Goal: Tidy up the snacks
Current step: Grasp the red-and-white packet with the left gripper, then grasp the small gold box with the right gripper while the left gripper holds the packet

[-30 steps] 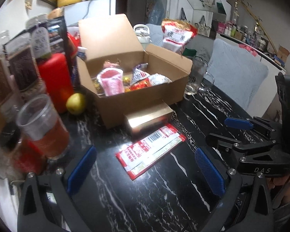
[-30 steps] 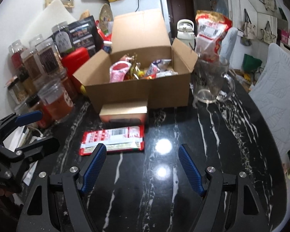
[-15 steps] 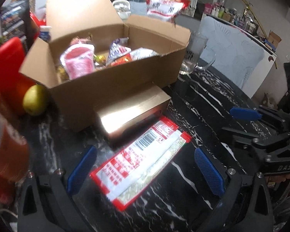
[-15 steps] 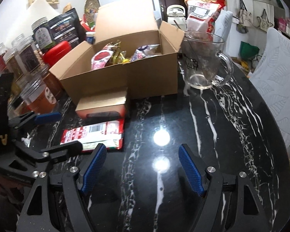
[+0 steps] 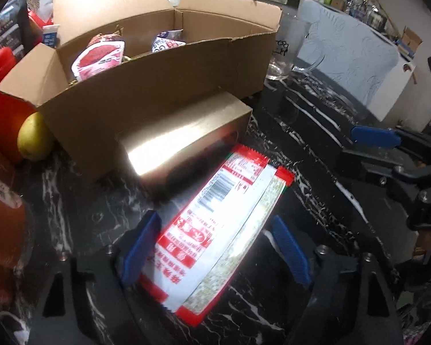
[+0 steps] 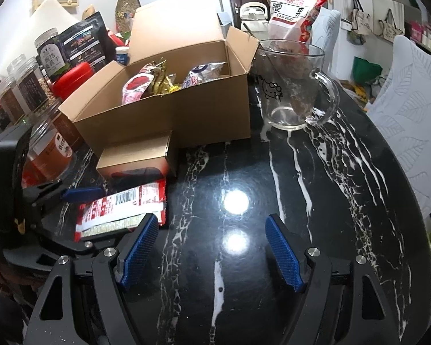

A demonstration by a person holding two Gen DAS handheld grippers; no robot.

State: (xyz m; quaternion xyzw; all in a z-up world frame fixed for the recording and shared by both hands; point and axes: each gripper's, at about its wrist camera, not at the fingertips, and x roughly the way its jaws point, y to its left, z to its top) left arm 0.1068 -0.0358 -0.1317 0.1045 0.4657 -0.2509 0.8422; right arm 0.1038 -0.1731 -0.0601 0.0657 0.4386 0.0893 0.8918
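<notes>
I read "YAO GUO" under large Chinese characters on the red-and-white snack bag (image 6: 294,8); the flat packet (image 5: 215,230) shows a barcode.

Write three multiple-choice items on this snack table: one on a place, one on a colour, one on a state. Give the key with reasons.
1. The gold box lies:
A. inside the cardboard box
B. on the table against the cardboard box
C. in the glass mug

2. The gripper pads are:
A. blue
B. green
C. white

3. The left hand-held gripper is:
A. shut on the mug
B. open around the red-and-white snack packet
C. out of view

Key: B, it abuts the carton's front wall; A, blue on both grippers; B, pads flank the packet, gaps showing.
</notes>
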